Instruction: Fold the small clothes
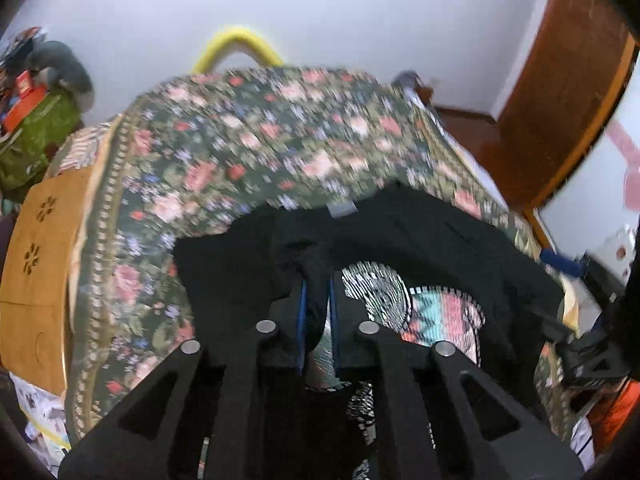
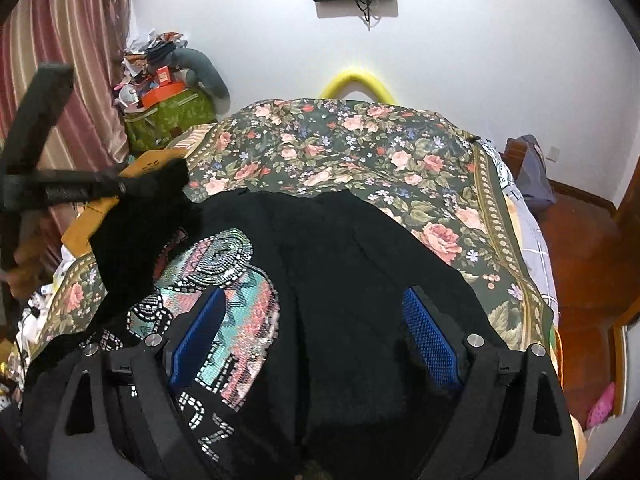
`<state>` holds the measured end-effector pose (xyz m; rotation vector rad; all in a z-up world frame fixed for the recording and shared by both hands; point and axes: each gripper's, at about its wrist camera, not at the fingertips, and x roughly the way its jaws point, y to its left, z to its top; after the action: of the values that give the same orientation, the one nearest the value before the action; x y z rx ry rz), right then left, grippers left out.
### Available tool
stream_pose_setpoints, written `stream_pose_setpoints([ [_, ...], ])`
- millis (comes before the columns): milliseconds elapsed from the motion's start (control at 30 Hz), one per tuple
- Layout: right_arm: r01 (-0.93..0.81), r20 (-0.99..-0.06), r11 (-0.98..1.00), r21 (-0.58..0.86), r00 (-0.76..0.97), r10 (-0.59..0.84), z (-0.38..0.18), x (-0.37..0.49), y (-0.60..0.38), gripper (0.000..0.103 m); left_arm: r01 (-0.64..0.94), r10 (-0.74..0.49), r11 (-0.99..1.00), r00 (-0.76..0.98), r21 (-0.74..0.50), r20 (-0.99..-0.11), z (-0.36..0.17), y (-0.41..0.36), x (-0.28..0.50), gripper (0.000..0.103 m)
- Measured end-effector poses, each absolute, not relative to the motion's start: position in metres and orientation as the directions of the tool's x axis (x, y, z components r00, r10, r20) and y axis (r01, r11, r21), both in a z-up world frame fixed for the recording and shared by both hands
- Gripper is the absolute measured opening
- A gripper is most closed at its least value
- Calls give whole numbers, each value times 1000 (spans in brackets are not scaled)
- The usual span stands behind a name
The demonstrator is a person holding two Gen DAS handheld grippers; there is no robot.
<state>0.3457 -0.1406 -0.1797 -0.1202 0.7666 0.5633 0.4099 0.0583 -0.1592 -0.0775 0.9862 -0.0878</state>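
A black T-shirt [image 2: 360, 248] with a sequined pink, teal and silver print [image 2: 236, 292] lies on the floral bedspread [image 2: 340, 144]. My left gripper [image 1: 318, 300] is shut on a black fold of the shirt [image 1: 316, 276] and holds it lifted; it also shows at the left of the right wrist view [image 2: 160, 184], with the fabric hanging from it. My right gripper [image 2: 316, 320] is open, its blue pads [image 2: 428, 336] wide apart just above the shirt's middle, holding nothing. The shirt and print also show in the left wrist view [image 1: 440, 312].
A wooden board [image 1: 44, 264] lies at the bed's left edge. A green bag with clutter [image 2: 168, 116] stands by the striped curtain [image 2: 68, 60]. A yellow tube [image 2: 356, 80] arcs behind the bed. A wooden floor [image 2: 580, 248] lies to the right.
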Motion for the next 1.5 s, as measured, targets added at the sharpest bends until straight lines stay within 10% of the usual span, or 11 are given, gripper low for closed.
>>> stream_pose_setpoints([
  [200, -485, -694, 869, 103, 591, 412, -177, 358, -161, 88, 23, -92, 995, 567, -97, -819, -157, 74, 404, 57],
  [333, -462, -698, 882, 95, 601, 390, -169, 374, -169, 88, -81, 1, 995, 627, -64, -779, -142, 114, 398, 66],
  [600, -423, -747, 894, 148, 544, 381, -191, 420, -168, 88, -288, 82, 954, 507, -79, -858, -204, 198, 425, 66],
  [833, -407, -809, 903, 139, 479, 341, -232, 455, -151, 88, -244, -185, 914, 464, -326, -866, -259, 192, 456, 66],
  [1033, -445, -806, 891, 94, 492, 331, -245, 461, -136, 59, -143, -151, 957, 500, -253, -853, -254, 161, 461, 6],
  [1133, -464, -808, 881, 90, 484, 337, -243, 460, -132, 6, -159, -57, 973, 537, -168, -842, -246, 164, 455, 5],
  [1233, -466, -806, 884, 32, 511, 299, -242, 462, -130, 3, -259, 131, 966, 527, -12, -840, -243, 178, 457, 5],
  [1500, -454, -825, 891, -1, 504, 256, -237, 461, -129, 4, -246, 115, 969, 478, -7, -871, -249, 194, 451, 18],
])
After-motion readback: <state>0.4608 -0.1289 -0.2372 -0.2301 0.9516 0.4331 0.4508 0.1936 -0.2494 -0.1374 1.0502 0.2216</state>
